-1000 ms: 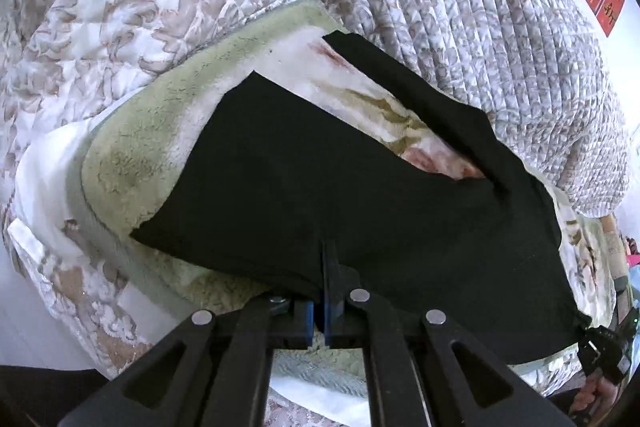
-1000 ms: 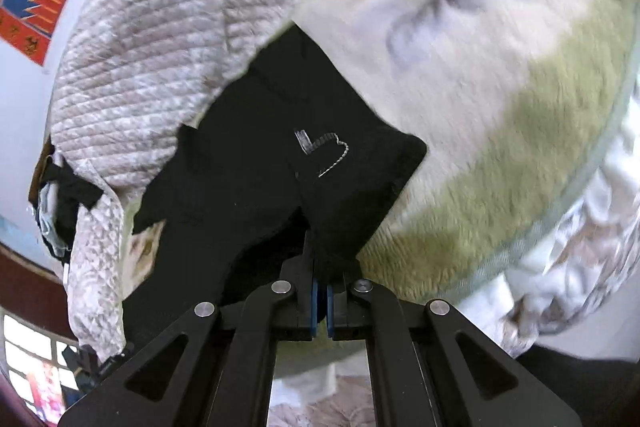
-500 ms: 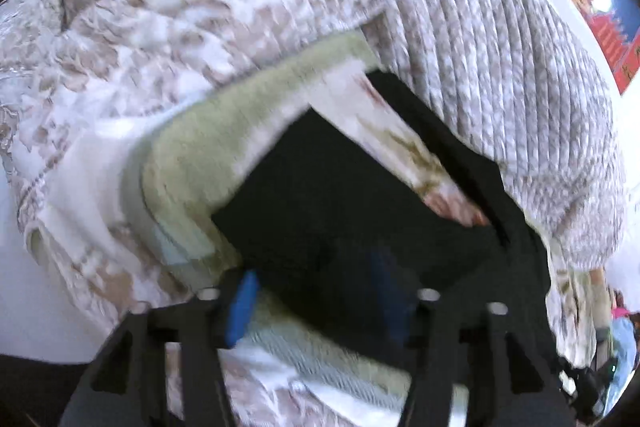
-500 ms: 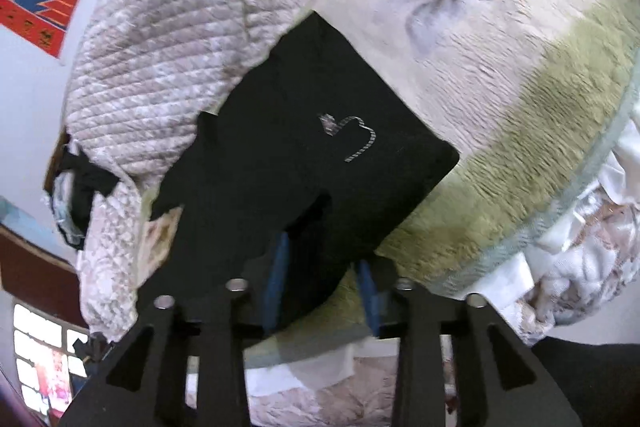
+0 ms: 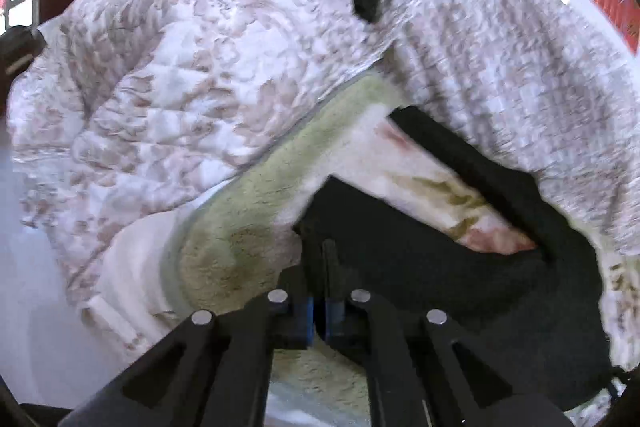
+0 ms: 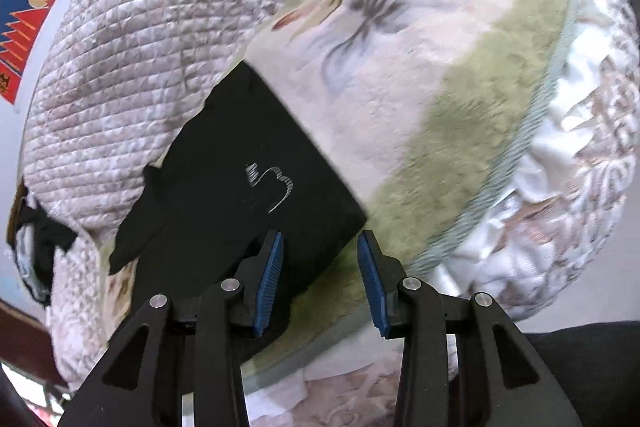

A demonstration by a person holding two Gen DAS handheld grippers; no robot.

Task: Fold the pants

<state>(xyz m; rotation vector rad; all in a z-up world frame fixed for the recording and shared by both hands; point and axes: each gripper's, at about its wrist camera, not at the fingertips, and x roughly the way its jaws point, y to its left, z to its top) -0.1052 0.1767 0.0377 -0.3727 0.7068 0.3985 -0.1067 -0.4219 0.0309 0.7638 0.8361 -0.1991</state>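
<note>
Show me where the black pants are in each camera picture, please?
Left wrist view: the black pants fill the lower right, and the left gripper is shut on their near edge.
Right wrist view: the pants lie left of centre, with white stitching showing; the right gripper is open over their near corner.
Shared landmark: the floral blanket with a green border under the pants.

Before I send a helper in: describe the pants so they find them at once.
On the bed, find the floral blanket with the green border. The pants lie flat on it beside the quilted cover; they are the only plain black piece, with small white stitching on top.
</note>
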